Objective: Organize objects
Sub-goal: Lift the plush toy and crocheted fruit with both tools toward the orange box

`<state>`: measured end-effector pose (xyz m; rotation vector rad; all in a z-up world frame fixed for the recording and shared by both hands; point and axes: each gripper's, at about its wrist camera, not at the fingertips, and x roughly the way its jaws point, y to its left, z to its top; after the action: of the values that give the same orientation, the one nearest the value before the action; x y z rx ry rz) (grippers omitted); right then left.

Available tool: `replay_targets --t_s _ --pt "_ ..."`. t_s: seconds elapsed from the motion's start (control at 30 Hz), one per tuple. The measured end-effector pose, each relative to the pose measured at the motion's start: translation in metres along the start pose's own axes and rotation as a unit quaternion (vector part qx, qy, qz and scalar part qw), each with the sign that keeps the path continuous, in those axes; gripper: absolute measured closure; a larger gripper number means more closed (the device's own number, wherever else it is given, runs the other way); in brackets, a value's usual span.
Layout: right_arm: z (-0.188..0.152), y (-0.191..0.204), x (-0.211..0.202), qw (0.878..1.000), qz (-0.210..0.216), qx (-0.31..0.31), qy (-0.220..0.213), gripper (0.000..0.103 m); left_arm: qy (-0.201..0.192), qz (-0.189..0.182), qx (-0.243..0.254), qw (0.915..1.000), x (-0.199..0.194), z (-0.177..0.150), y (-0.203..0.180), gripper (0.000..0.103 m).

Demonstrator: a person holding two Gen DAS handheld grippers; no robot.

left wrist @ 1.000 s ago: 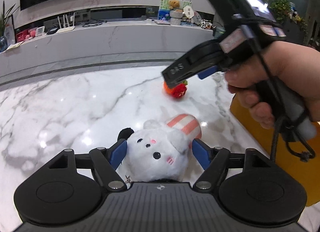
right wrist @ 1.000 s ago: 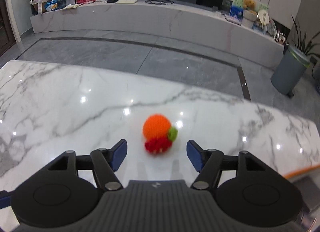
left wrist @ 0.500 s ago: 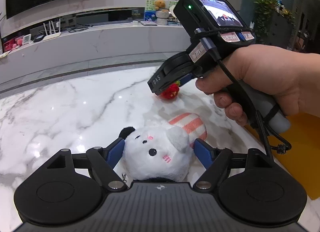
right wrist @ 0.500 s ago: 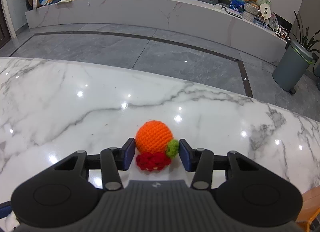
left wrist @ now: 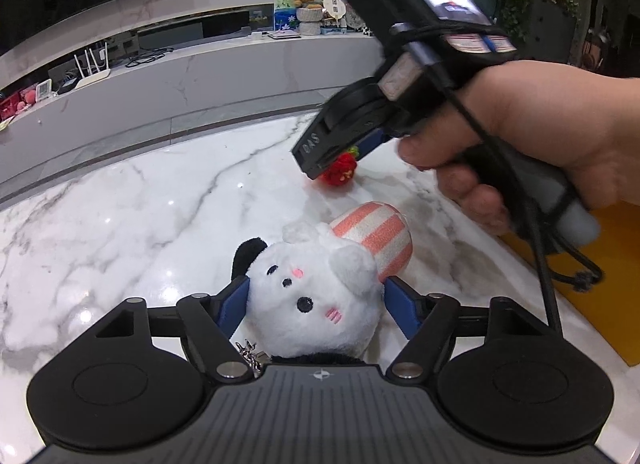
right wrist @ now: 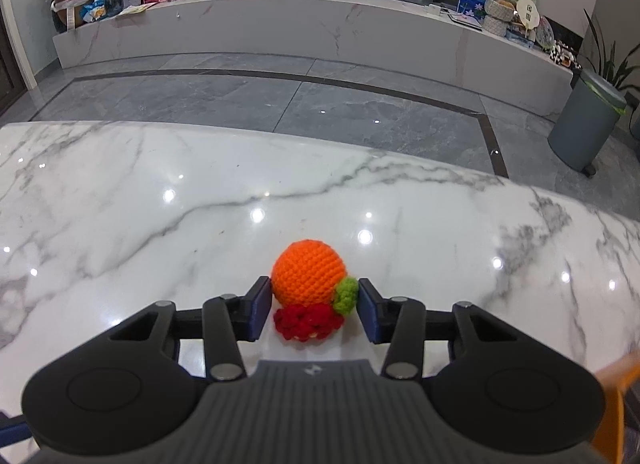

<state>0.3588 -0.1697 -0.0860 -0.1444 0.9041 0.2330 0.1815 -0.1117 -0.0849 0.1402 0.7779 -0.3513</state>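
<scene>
A white plush animal (left wrist: 316, 300) with a black ear and a pink-striped part (left wrist: 374, 230) lies on the marble table between the fingers of my left gripper (left wrist: 316, 304), whose blue pads press its sides. My right gripper (right wrist: 312, 306) is shut on a crocheted toy (right wrist: 308, 282), an orange ball with a red piece and a green leaf. In the left wrist view the right gripper (left wrist: 340, 152) hangs above and beyond the plush, with the red part of the crocheted toy (left wrist: 340, 170) showing under it, just above the table.
The white marble table (right wrist: 160, 204) reaches to its far edge, with grey floor beyond. A yellow-orange tray or mat (left wrist: 612, 284) lies at the table's right side, and its edge shows in the right wrist view (right wrist: 616, 392).
My right gripper came down over the crocheted toy and shut on it. My left gripper stayed around the plush and its fingers moved in against it.
</scene>
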Motion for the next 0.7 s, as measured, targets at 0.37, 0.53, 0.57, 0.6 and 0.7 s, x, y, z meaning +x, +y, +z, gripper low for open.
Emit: replay_targets --t_s 0.37,0.53,0.57,0.6,0.7 --pt "-0.026 0.0 -0.052 1.0 0.025 -0.011 -0.009 0.055 0.027 0.004 -0.031 0.9992 -0.009 0.001 -0.012 0.029" --pt "-0.036 0.0 -0.08 0.999 0.029 -0.029 -0.02 0.055 0.028 -0.001 -0.052 0.9982 -0.024 -0.001 -0.012 0.03" --pt "-0.037 -0.001 -0.085 0.999 0.03 -0.031 -0.021 0.055 0.028 0.002 -0.054 0.9982 -0.026 -0.001 -0.012 0.03" --pt "-0.039 -0.001 -0.091 0.999 0.032 -0.031 -0.023 0.055 0.028 0.005 -0.056 0.998 -0.03 -0.001 -0.012 0.03" --pt "-0.045 -0.005 -0.108 0.998 0.035 -0.037 -0.028 0.055 0.026 0.007 -0.066 0.9974 -0.038 0.001 -0.008 0.03"
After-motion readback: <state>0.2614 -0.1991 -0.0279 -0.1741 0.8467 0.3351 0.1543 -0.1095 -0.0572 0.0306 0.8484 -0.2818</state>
